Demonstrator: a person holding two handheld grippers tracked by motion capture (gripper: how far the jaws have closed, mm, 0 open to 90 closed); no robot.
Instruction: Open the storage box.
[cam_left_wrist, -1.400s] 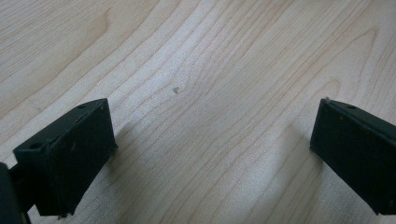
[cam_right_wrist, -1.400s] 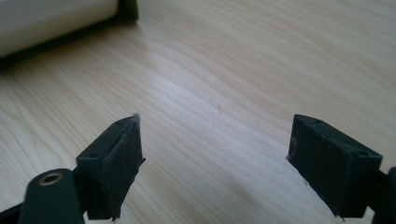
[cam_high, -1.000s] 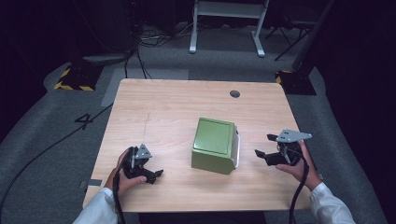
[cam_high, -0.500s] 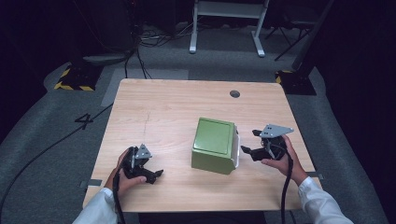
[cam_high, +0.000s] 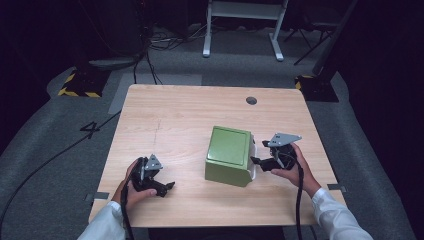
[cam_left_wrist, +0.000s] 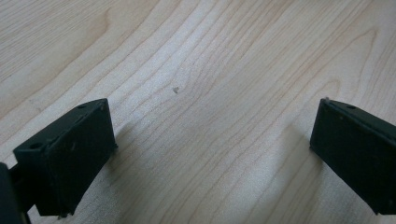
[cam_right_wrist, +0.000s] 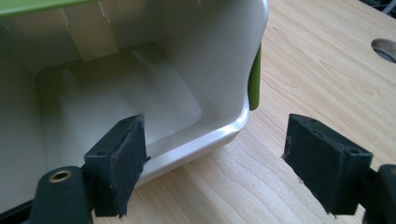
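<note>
A green bin (cam_high: 229, 152) with a white inside (cam_right_wrist: 116, 93) lies on its side on the wooden table (cam_high: 175, 115), its mouth facing right. My right gripper (cam_high: 256, 161) is at that mouth, open. In the right gripper view (cam_right_wrist: 215, 163) one jaw sits in front of the white interior and the other over bare wood, with the bin's white rim (cam_right_wrist: 224, 133) just ahead of the gap. My left gripper (cam_high: 167, 187) rests open near the table's front left. Bare wood lies between the jaws in the left gripper view (cam_left_wrist: 210, 154).
A round cable hole (cam_high: 251, 100) sits at the table's back right, also seen in the right gripper view (cam_right_wrist: 385, 49). Beyond the table are a grey floor with cables, a white frame (cam_high: 240, 20) and a hazard-striped base (cam_high: 77, 92).
My right gripper has moved left across the table, from near the right edge up to the bin's open mouth. The left gripper and the bin have stayed put.
</note>
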